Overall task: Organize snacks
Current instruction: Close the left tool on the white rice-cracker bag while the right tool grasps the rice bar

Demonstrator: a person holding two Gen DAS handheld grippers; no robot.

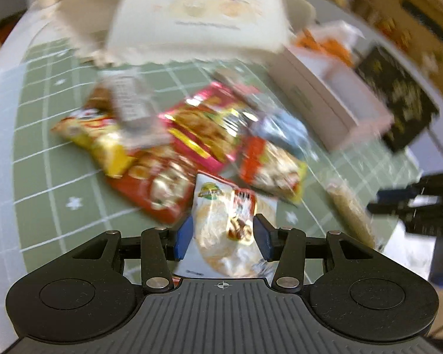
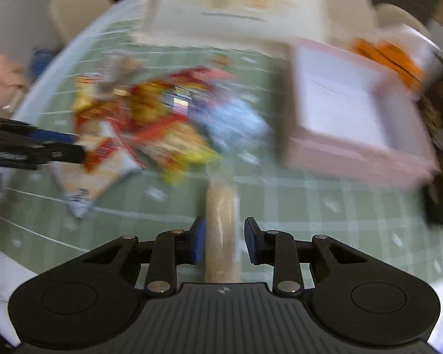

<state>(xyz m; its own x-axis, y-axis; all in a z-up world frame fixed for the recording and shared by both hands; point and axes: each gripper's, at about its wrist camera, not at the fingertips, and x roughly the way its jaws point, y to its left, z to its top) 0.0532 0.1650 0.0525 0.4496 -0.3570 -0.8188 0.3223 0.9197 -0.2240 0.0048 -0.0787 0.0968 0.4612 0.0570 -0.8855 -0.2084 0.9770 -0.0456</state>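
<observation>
A pile of snack packets (image 1: 192, 135) lies on the green checked tablecloth (image 1: 59, 177); it also shows in the right wrist view (image 2: 168, 118). My left gripper (image 1: 223, 236) is open around a white and red snack packet (image 1: 224, 224), fingers on either side; this packet also shows in the right wrist view (image 2: 97, 165). My right gripper (image 2: 223, 242) is open around a long tan biscuit roll (image 2: 223, 230), also seen in the left wrist view (image 1: 351, 212). A pink open box (image 2: 354, 124) stands to the right, seen too in the left wrist view (image 1: 330, 103). Both views are blurred.
A cream bag with a printed face (image 1: 198, 14) stands at the back of the table. A black packet (image 1: 398, 97) and an orange and white packet (image 1: 327, 44) sit beyond the pink box. Chairs (image 2: 76, 8) stand around the table.
</observation>
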